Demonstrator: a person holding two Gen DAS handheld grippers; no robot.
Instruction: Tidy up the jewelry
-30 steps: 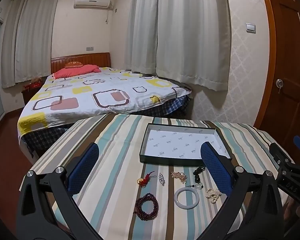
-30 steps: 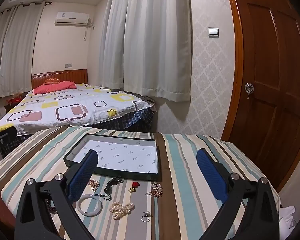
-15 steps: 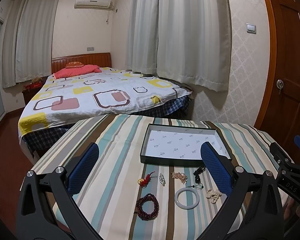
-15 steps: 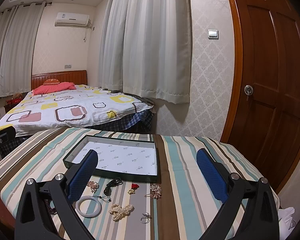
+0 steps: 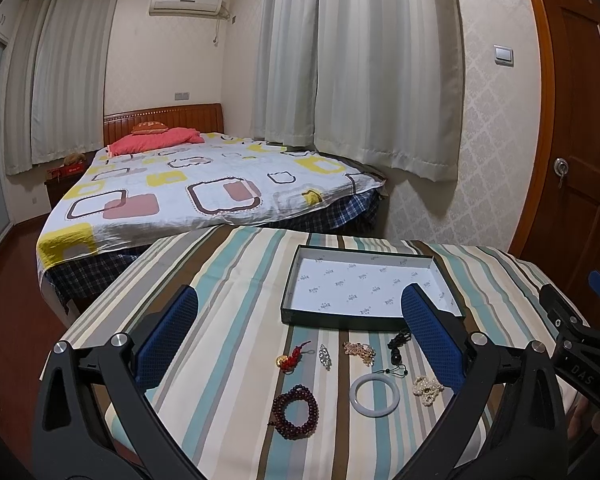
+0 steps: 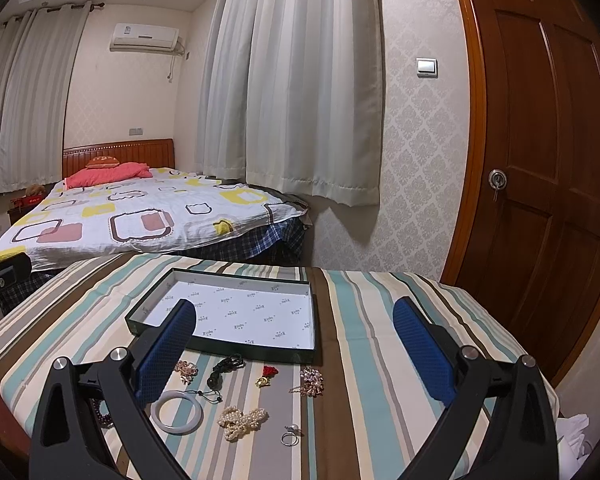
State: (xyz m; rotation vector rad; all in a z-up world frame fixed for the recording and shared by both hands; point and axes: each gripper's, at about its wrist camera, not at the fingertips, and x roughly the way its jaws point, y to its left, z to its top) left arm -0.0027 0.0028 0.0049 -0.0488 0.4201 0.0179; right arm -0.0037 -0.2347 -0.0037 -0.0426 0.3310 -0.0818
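Left wrist view: left claw (image 5: 300,336) spread wide, nothing held, hovering over the striped-cloth counter (image 5: 220,312).
Right wrist view: right claw (image 6: 294,346) also spread wide, nothing held.
Tray: shallow dark-green rectangular box with white printed paper lining (image 5: 364,288), no jewelry inside; sits past both claws' fingertips, right finger of left claw overlaps its near right corner.
Between left claw fingers: dark red beaded bracelet (image 5: 295,406) nearest the camera, pale jade bangle (image 5: 375,395) to its right, red-and-gold knot charm (image 5: 290,359), small silver rhinestone brooch (image 5: 324,356), gold-pink bead cluster (image 5: 359,352), black cord pendant (image 5: 398,346).
Pearls: white pearl strand in a heap (image 5: 427,386), just beside the left claw's right finger.
Between right claw fingers: jade bangle (image 6: 176,412), pearl heap (image 6: 242,420), black pendant (image 6: 224,372), second red-and-gold charm (image 6: 266,376), pink crystal brooch (image 6: 310,382), two small silver rings (image 6: 291,435).
Layout: all jewelry lies loose on the counter, on the near side of the tray, none touching either claw.
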